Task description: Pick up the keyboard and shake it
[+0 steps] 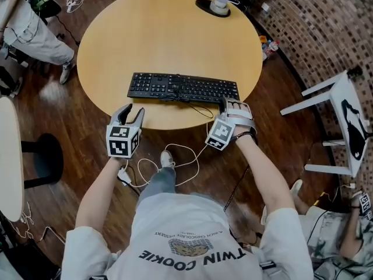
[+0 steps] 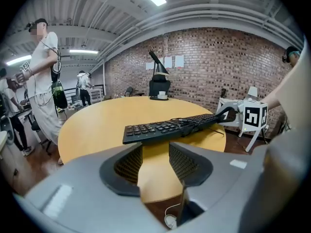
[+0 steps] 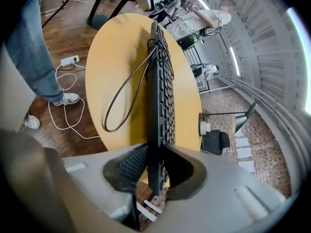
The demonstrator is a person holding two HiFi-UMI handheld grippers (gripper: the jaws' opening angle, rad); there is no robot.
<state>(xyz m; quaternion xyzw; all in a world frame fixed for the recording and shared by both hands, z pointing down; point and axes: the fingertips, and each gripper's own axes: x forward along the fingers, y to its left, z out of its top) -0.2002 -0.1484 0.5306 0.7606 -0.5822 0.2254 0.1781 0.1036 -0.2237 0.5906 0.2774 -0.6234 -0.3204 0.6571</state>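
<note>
At the near side of the round table (image 1: 169, 34), the black keyboard (image 1: 180, 88) is pinched at its right end alone. A hard shake could twist it out of that one-sided hold, and its loose cable (image 1: 202, 108), trailing off the rim toward the floor, could snag. Your right gripper (image 1: 233, 105) is clamped narrow across that end's thin edge, while your left gripper (image 1: 133, 111) stands partly open and empty, just short of the left end.
</note>
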